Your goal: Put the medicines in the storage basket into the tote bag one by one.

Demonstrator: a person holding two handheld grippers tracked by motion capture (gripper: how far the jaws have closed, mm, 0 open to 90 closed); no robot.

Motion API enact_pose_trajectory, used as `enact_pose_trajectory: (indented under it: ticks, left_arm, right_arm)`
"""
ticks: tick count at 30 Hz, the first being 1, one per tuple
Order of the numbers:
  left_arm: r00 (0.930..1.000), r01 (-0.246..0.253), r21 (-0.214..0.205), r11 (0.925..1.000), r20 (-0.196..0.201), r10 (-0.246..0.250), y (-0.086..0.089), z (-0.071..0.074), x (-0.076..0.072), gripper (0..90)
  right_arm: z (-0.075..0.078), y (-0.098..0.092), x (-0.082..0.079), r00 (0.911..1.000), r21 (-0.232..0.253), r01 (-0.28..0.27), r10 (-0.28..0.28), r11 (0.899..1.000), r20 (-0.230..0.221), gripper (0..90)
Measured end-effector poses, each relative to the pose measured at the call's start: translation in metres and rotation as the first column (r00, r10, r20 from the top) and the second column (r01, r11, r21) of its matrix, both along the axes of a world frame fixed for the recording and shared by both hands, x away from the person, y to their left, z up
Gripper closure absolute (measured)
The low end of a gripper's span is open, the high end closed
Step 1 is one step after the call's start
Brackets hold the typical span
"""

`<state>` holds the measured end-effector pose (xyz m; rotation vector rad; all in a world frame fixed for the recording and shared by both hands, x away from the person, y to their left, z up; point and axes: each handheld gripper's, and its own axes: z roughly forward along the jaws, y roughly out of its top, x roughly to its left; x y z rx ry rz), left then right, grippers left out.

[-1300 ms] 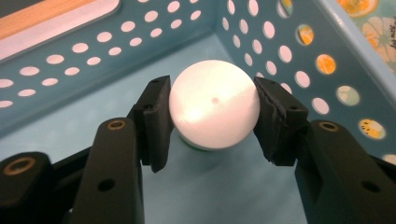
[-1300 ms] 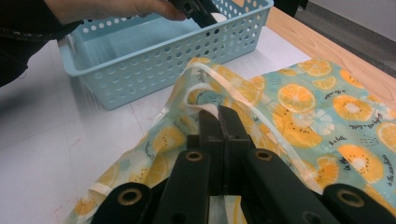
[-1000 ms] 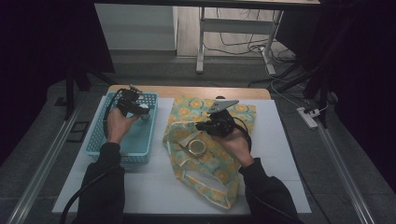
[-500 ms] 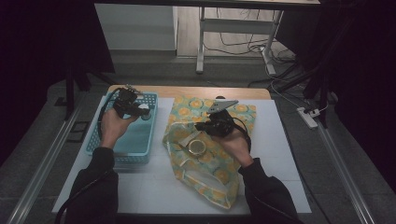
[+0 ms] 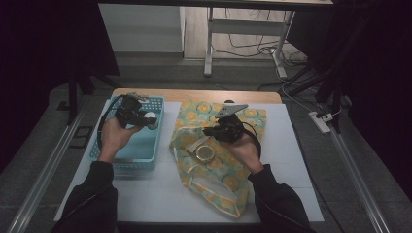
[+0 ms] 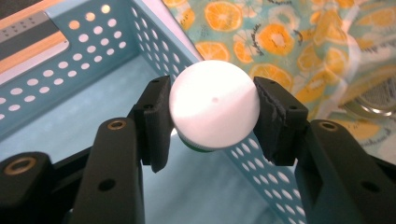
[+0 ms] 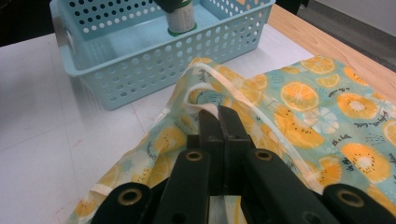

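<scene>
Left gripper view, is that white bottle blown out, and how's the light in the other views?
Left gripper view: the bottle glares flat white, detail lost. High view: dim, dark surroundings, table lit. Right gripper view: even light, bag sharp, the near jaws soft.

No writing on the fruit-print bag (image 7: 327,107) can be read.

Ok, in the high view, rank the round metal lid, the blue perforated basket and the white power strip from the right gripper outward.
1. Round metal lid, on the fruit-print bag beside the right gripper.
2. Blue perforated basket, left.
3. White power strip, on the floor, far right.
</scene>
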<state>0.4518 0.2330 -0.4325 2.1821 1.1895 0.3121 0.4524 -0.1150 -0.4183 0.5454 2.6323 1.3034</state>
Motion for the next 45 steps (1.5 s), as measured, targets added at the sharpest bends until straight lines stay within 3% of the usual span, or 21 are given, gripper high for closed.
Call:
enact_pose_trajectory:
  ticks: [15, 26, 34, 45]
  left_arm:
    - [0.9991, 0.04, -0.023, 0.9989, 0.011, -0.04, 0.0, 0.017, -0.026, 50.4]
    - [0.993, 0.118, -0.041, 0.9921, -0.002, -0.118, -0.022, 0.017, -0.04, 50.4]
    - [0.9818, 0.19, -0.063, 0.9798, 0.003, -0.19, -0.047, 0.013, -0.048, 50.4]
    - [0.9586, 0.285, -0.056, 0.957, 0.01, -0.285, -0.086, 0.007, -0.05, 50.4]
  right_arm:
    - [-0.001, 0.0, 0.0, 1.0, -0.001, 0.001, -0.001, 1.0, 0.0, 90.0]
    - [-0.001, 0.0, 0.001, 1.0, 0.0, 0.007, -0.007, 1.0, 0.005, 90.0]
    - [-0.001, 0.0, 0.002, 0.9999, 0.003, 0.01, -0.01, 1.0, 0.004, 90.0]
    - [-0.002, -0.001, 0.003, 0.9998, 0.012, 0.021, -0.021, 1.0, 0.003, 90.0]
